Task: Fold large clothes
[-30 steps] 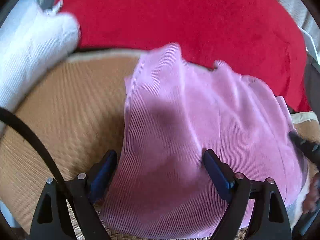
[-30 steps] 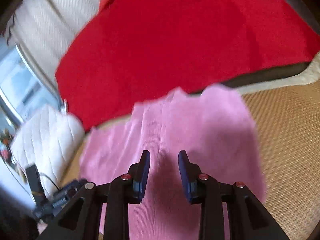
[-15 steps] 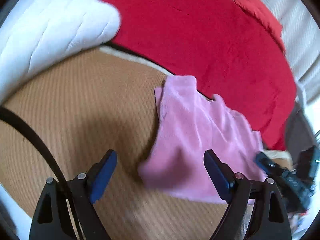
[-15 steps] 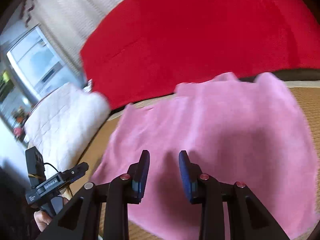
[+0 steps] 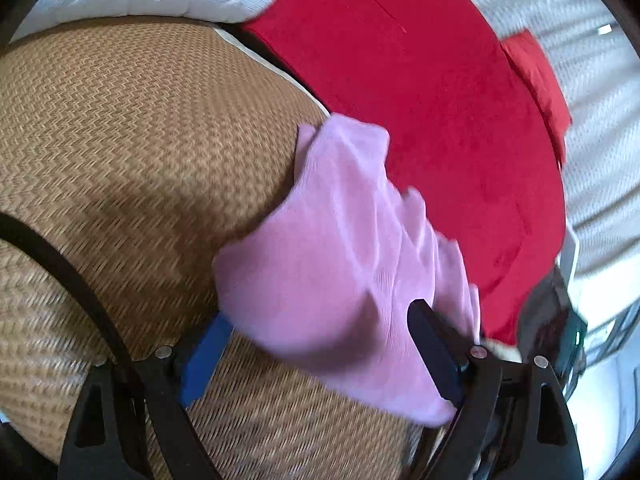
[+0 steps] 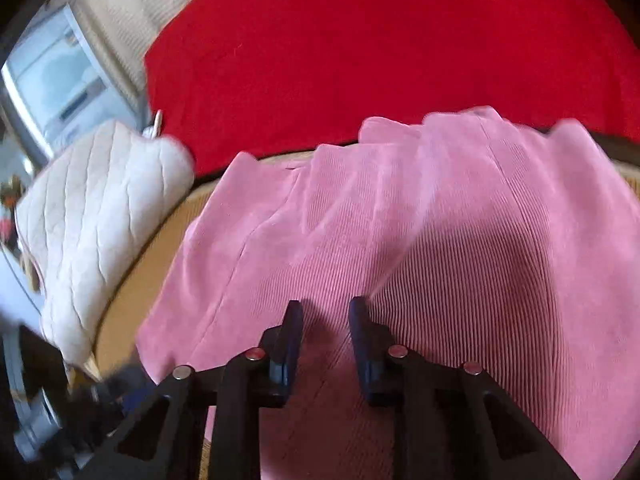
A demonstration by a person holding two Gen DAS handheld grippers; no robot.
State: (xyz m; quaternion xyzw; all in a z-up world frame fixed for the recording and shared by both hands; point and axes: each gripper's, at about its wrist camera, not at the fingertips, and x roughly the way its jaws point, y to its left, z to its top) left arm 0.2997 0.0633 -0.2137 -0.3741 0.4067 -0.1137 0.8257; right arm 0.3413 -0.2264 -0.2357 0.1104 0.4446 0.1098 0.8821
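Woven tan mat covers the bed surface; herringbone weave, pale bound edge along its far side. Past that edge lies a red blanket, filling the far half of both views. A white quilted pillow sits at the mat's far left corner, partly overhanging the side. Ribbed pale wall or curtain beyond the blanket; a window shows in the right wrist view, upper left.

Pink ribbed garment lies on the mat near the far edge, its top hem reaching the pale border and just overlapping the red blanket. Folds run lengthwise; its near left corner stops short of the pillow, a strip of bare mat between them.

Left gripper: jaws wide apart, garment's near corner bunched between them. Cloth overlaps the blue left finger; whether the pads press it, cannot tell. Motion blur here.

Right gripper: jaws narrow, just been closing, gap between pads open. Ribbed cloth lies under and between the fingertips, not visibly pinched.

Open room: large bare stretch of mat to the left of the garment in the left wrist view, clear to the near edge. A black cable arcs across it.
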